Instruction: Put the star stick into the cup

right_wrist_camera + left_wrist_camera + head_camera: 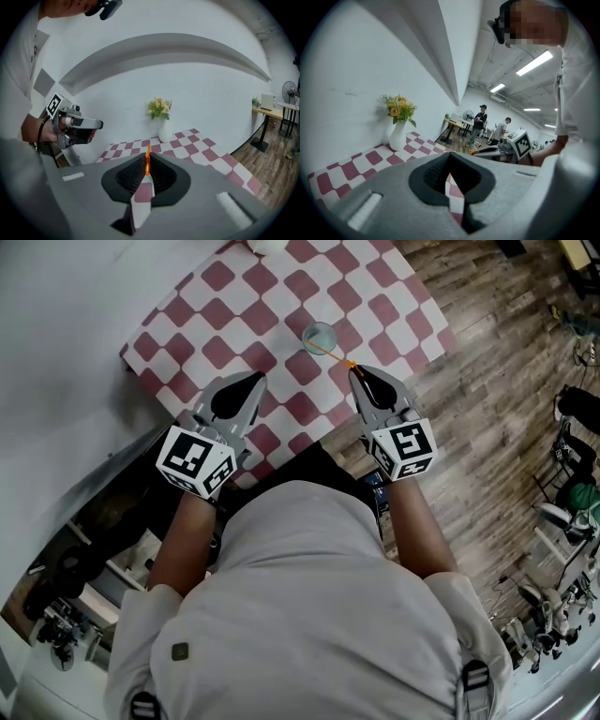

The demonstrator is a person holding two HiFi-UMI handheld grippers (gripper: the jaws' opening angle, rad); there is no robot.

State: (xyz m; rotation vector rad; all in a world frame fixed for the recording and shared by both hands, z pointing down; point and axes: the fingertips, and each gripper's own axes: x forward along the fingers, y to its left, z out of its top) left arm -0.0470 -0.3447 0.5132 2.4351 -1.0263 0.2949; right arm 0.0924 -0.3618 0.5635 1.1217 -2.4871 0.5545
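Observation:
A clear cup (320, 337) stands on the red-and-white checked table (244, 296). A thin orange stick (337, 356) runs from the cup's rim to the tip of my right gripper (354, 372), which is shut on it. In the right gripper view the stick (147, 164) stands upright, pinched between the jaws of the right gripper (147, 158); the cup is hidden there. I cannot make out the star end. My left gripper (255, 381) hovers over the table's near edge, left of the cup, with its jaws together and nothing in them. In its own view the left gripper (449, 157) shows only tablecloth beyond.
A white vase of yellow flowers (398, 133) stands at the table's far end by the wall, also in the right gripper view (163, 126). Wooden floor (487, 399) lies right of the table. Two people (479, 123) stand far back near a desk.

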